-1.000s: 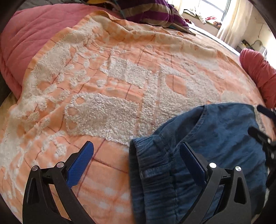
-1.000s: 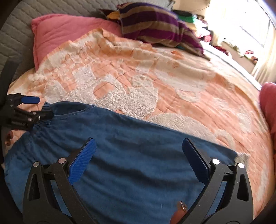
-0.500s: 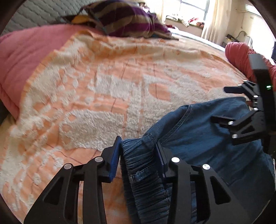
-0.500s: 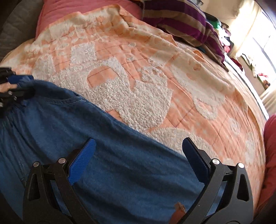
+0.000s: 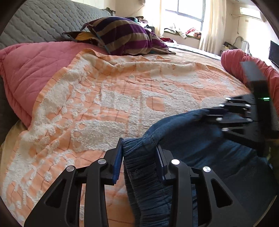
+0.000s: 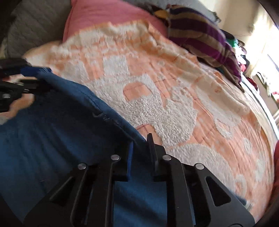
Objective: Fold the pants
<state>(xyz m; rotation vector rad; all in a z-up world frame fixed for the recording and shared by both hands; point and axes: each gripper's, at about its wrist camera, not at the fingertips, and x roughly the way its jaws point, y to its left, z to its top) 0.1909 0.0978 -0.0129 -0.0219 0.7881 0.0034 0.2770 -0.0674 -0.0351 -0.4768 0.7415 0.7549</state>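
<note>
Blue denim pants (image 5: 200, 148) lie on an orange and white bedspread (image 5: 113, 97). My left gripper (image 5: 139, 153) is shut on the gathered elastic waistband corner of the pants. My right gripper (image 6: 140, 148) is shut on the far edge of the pants (image 6: 61, 131), further along the leg. In the left wrist view the right gripper (image 5: 244, 115) shows at the right, clamped on the cloth. In the right wrist view the left gripper (image 6: 19, 83) shows at the far left, holding the waistband.
A pink quilted pillow (image 5: 34, 69) and a grey headboard (image 5: 40, 22) are at the left. A striped purple blanket (image 5: 125, 36) lies at the back. A red bolster (image 5: 244, 64) sits at the right edge, and a window (image 5: 188, 10) is behind.
Both grippers were open over the pants a second ago. The left closed on the waistband first, then the right closed on the leg edge. The cloth now lifts off the bed.
</note>
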